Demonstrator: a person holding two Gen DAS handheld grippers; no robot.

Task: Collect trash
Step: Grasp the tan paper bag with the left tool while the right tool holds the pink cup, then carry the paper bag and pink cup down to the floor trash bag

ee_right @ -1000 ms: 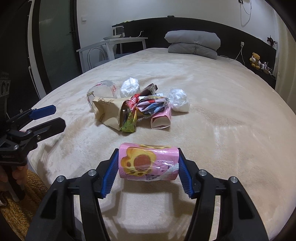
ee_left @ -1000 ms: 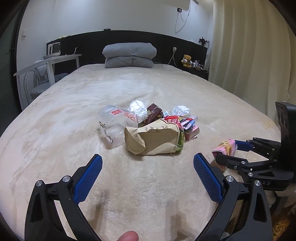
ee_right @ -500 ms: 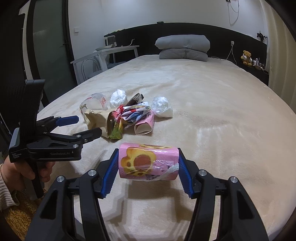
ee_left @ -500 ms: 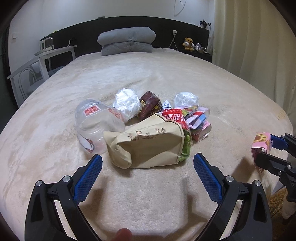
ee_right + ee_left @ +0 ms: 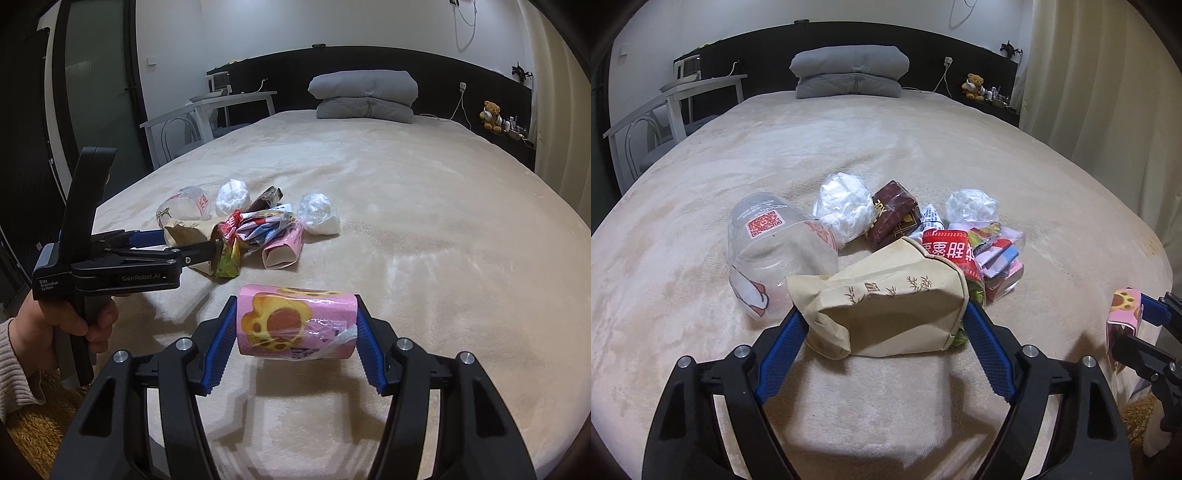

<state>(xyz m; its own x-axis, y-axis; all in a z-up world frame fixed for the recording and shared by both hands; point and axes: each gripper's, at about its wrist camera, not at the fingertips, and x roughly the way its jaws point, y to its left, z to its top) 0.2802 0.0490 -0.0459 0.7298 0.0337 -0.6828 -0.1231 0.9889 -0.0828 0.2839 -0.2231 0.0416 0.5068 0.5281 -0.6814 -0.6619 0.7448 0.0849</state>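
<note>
A pile of trash lies on the beige bed: a brown paper bag [image 5: 886, 314], a clear plastic cup [image 5: 772, 254], a crumpled white bag [image 5: 844, 210], a dark brown wrapper [image 5: 894, 214], a red snack packet [image 5: 947, 251] and a pink carton [image 5: 1001, 280]. My left gripper [image 5: 882, 325] is open, its jaws on either side of the paper bag; it also shows in the right wrist view [image 5: 184, 247]. My right gripper [image 5: 295, 325] is shut on a pink cartoon-print packet [image 5: 295, 321], held above the bed's near edge; the packet also shows in the left wrist view [image 5: 1124, 310].
Grey folded pillows [image 5: 849, 74] lie at the black headboard. A white desk and chair [image 5: 668, 110] stand left of the bed. A teddy bear [image 5: 973, 86] sits on the shelf at the back right. A curtain [image 5: 1108, 92] hangs on the right.
My left gripper has moved forward to the pile, so its open jaws now flank the paper bag. My right gripper still holds the pink packet and has drifted a little.
</note>
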